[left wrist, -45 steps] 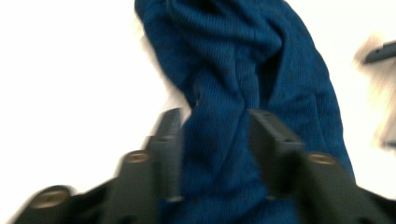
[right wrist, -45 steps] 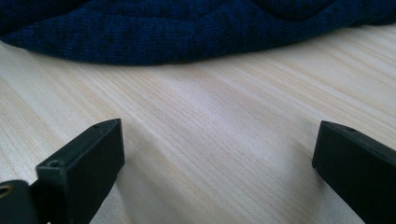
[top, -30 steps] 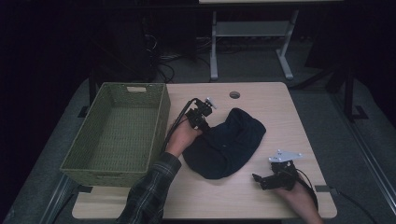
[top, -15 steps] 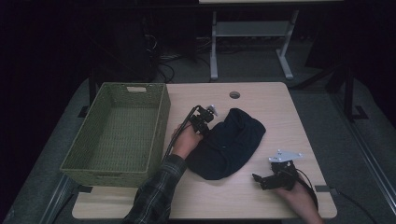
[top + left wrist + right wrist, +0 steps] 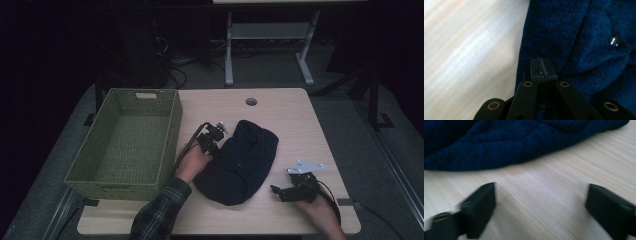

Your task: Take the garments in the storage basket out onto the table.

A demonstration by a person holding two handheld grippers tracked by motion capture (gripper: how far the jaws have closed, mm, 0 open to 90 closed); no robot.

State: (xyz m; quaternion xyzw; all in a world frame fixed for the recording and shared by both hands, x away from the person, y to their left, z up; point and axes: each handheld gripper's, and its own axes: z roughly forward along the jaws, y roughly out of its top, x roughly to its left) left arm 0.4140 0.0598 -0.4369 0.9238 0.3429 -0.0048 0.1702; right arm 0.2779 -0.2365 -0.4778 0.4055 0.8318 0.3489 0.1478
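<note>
On sweater (image 5: 579,32), closed left tongs (image 5: 541,68)

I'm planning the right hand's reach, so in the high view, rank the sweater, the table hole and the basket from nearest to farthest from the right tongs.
1. Sweater: just left of the right tongs.
2. Hole: far side, near the table's back edge.
3. Basket: far left, beyond the sweater.
</note>
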